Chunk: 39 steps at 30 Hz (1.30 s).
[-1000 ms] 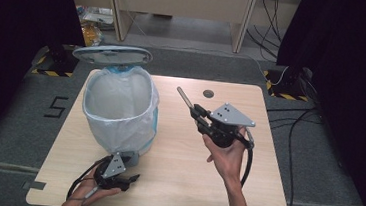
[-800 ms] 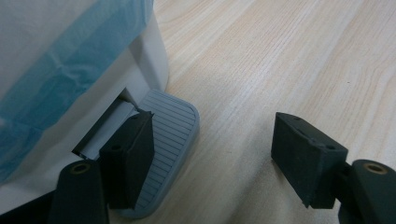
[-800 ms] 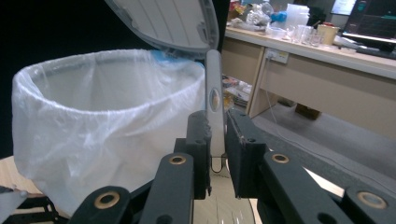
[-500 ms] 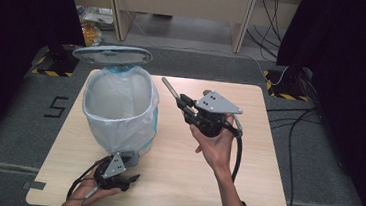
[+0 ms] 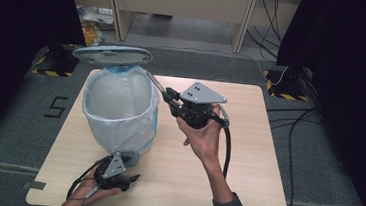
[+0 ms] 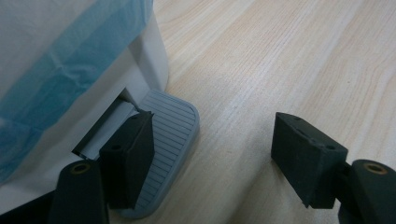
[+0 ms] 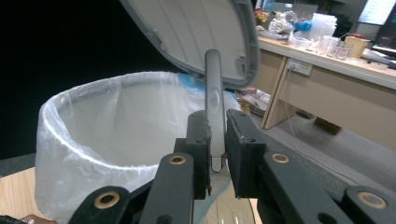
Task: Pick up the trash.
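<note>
Right gripper (image 5: 164, 95) carried its thin grey metal utensil (image 5: 154, 83) leftward, reaching the white bag-lined pedal bin (image 5: 120, 112).
It stayed clamped on the utensil; left gripper (image 6: 212, 151) sat spread apart at the ribbed grey pedal (image 6: 170, 135).

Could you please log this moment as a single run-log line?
right gripper: shut on grey stick, near bin rim | left gripper: open, jaw on pedal | lid: up

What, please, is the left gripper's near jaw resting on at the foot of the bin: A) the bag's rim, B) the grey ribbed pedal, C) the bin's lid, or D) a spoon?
B: in the left gripper view, one jaw of the open left gripper sits on the grey ribbed pedal at the base of the bin, whose lid stands raised.
</note>
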Motion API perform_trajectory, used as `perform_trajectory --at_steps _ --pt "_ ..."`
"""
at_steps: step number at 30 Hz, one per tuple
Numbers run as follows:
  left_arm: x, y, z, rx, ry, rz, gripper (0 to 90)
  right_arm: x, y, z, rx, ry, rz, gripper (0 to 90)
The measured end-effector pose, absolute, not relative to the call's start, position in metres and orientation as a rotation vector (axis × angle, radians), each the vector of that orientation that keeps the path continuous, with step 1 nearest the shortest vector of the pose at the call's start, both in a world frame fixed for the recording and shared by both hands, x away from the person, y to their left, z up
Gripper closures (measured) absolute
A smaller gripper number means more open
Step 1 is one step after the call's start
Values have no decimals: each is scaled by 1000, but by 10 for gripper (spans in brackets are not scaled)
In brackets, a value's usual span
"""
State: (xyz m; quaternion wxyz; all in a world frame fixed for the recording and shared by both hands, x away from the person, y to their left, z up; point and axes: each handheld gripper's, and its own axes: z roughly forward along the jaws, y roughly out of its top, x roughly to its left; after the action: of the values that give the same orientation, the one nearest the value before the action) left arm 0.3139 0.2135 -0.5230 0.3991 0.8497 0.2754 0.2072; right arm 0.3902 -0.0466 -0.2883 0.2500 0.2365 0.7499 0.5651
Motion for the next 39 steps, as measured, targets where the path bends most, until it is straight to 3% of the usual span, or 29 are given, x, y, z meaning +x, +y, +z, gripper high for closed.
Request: perform_trajectory --at_steps 39 --pt "314 214 -523 2155 690 525 300 416 39 -283 522 2164 1561 796"
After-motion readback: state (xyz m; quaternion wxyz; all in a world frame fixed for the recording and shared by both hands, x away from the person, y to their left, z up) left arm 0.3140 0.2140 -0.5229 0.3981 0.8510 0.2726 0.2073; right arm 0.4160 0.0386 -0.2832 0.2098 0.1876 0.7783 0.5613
